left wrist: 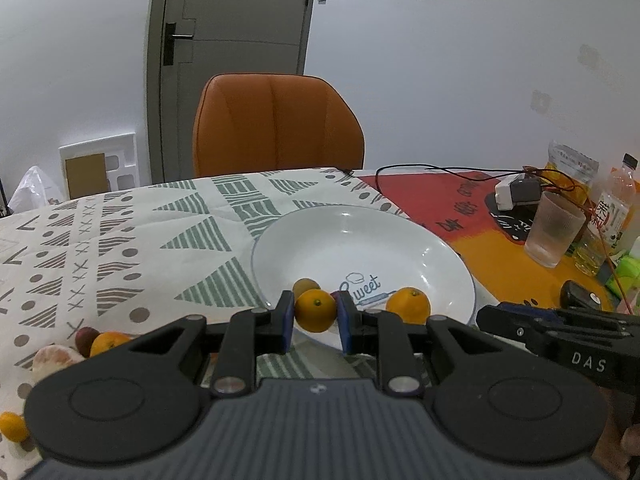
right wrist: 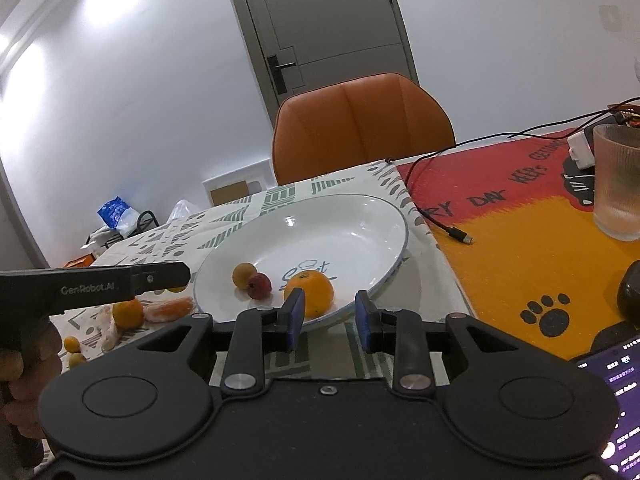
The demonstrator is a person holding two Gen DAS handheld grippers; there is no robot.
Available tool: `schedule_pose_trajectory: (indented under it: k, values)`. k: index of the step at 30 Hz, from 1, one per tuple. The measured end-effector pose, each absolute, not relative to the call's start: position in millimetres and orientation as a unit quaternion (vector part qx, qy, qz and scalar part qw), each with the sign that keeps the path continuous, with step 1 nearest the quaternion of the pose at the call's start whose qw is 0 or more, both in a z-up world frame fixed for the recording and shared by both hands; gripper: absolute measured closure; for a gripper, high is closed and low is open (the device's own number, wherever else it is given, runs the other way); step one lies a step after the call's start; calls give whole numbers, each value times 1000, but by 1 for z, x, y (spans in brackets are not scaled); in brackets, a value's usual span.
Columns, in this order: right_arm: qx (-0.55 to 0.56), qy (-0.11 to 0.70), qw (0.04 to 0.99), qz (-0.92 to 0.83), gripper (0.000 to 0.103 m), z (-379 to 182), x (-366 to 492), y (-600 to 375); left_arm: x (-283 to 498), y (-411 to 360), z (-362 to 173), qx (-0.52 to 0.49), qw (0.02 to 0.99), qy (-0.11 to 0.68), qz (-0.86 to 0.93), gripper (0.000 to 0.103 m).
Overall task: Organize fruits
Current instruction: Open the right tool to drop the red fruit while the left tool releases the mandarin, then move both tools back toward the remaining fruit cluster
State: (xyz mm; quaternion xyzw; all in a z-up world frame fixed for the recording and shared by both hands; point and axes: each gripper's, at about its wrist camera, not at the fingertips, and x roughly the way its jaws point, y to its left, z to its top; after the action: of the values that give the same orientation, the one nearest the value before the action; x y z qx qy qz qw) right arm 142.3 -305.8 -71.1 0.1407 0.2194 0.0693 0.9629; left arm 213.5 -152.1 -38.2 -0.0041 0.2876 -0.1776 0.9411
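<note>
two jaw sets: left gripper [left wrist: 316, 316] is clamping an orange [left wrist: 316, 311] over the plate [left wrist: 360, 236] rim, risking rolling off; right gripper [right wrist: 329, 316] jaws are sitting apart, empty.

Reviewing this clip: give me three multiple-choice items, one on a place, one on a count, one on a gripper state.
1. Where does the red fruit lie?
A. On the tablecloth beside the plate
B. In the plate, next to the brown fruit
C. Inside the glass

2. How many fruits lie in the plate in the right wrist view?
A. One
B. Three
C. Five

3. What is the state of the right gripper?
A. Open, holding nothing
B. Shut on the red fruit
C. Shut on the plate's rim

Key: 1 B, the red fruit sits inside the plate, against the brown fruit. 2 B, the brown fruit, the red fruit and the plate orange are all that lie in it. 3 A, the right gripper shows a wide gap between its blue pads with nothing in it.
</note>
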Motion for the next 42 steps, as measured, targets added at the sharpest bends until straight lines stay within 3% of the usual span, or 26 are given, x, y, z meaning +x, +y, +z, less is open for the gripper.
schedule_pose_trajectory:
  k: [9,15,20,25,27,42]
  values:
    - [141,217,963,69,74,-70,142,-307,221,-166,-34,3,940,282,-191,81]
    - [143,217,963,66,74,-68,141,-307,224,-165,-25,1,944,271,-188,74]
    - [142,217,963,74,74,-68,142,-303,223,-151,-25,1,947,278,-164,55]
    - [140,216,962,88,71,-66,145,-291,216,-130,-22,5,953,273,-134,28]
    - [137,215,962,94,67,-64,146,-285,213,-121,-21,3,955,270,-124,24]
    - [116,215,959,140,41,-57,157,-242,192,-58,-16,-17,962,264,-64,18]
